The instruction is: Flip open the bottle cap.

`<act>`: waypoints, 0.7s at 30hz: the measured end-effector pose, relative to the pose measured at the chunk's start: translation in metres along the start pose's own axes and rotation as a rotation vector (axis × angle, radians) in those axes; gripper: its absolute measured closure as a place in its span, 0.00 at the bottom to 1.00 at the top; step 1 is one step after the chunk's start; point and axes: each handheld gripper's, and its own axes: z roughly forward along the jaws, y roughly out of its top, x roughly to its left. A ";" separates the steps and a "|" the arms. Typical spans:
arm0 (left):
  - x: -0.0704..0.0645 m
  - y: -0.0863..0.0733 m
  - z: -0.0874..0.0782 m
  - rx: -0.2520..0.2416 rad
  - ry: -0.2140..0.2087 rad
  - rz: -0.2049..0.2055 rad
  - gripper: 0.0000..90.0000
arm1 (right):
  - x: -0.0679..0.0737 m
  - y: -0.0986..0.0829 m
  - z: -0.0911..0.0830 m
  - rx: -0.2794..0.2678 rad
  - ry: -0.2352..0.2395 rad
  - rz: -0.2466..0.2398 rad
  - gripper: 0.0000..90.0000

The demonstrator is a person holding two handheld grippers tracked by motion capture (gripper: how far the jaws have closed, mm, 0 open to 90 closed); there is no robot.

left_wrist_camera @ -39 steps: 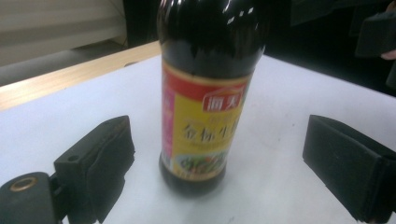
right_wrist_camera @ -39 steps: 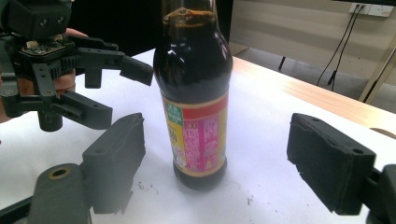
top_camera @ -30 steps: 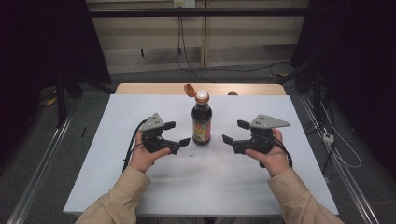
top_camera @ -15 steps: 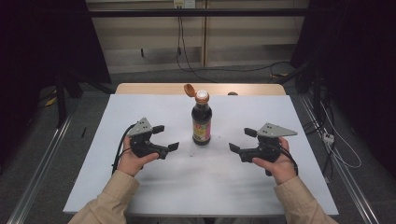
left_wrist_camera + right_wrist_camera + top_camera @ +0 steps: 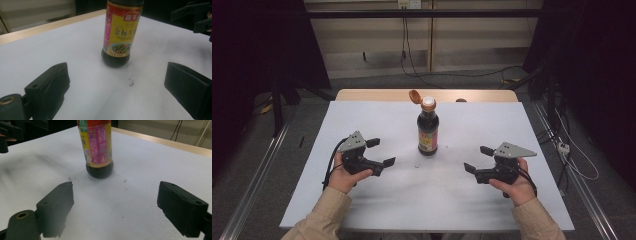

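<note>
A dark sauce bottle (image 5: 428, 130) with a yellow and red label stands upright at the middle of the white table (image 5: 362, 120), its orange flip cap (image 5: 414, 96) hinged open. In the left gripper view the bottle (image 5: 121, 32) stands ahead between the wide-set jaws of my left gripper (image 5: 117, 85). In the right gripper view the bottle (image 5: 98, 147) shows its pink back label. My left gripper (image 5: 381, 152) is open, left of the bottle and apart from it. My right gripper (image 5: 478, 159) is open to the bottle's right, holding nothing.
A wooden strip (image 5: 377, 94) edges the table's far side. Small dark specks (image 5: 131, 82) lie on the surface near the bottle's base. Cables (image 5: 412, 60) hang on the wall behind, and metal rails (image 5: 252, 185) run along the floor on both sides.
Both grippers have drawn back from the bottle toward the near edge and outward, left to the left and right to the right. The bottle has stayed in place.
</note>
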 end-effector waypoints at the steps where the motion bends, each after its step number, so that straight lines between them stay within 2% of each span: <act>1: 0.001 -0.001 -0.002 -0.001 -0.004 -0.003 0.06 | 0.000 -0.001 -0.001 -0.001 -0.001 0.001 0.15; 7: 0.004 -0.008 -0.013 0.008 0.024 0.003 0.06 | -0.001 -0.008 -0.006 -0.001 -0.009 -0.010 0.15; 14: 0.004 -0.014 -0.020 0.016 0.018 0.000 0.07 | -0.003 -0.020 -0.011 0.014 -0.013 -0.004 0.15; 20: 0.006 -0.019 -0.026 0.025 0.029 -0.007 0.07 | -0.006 -0.028 -0.015 0.016 -0.029 0.000 0.15; 21: 0.006 -0.019 -0.027 0.029 0.034 0.001 0.07 | -0.007 -0.030 -0.016 0.019 -0.030 0.004 0.15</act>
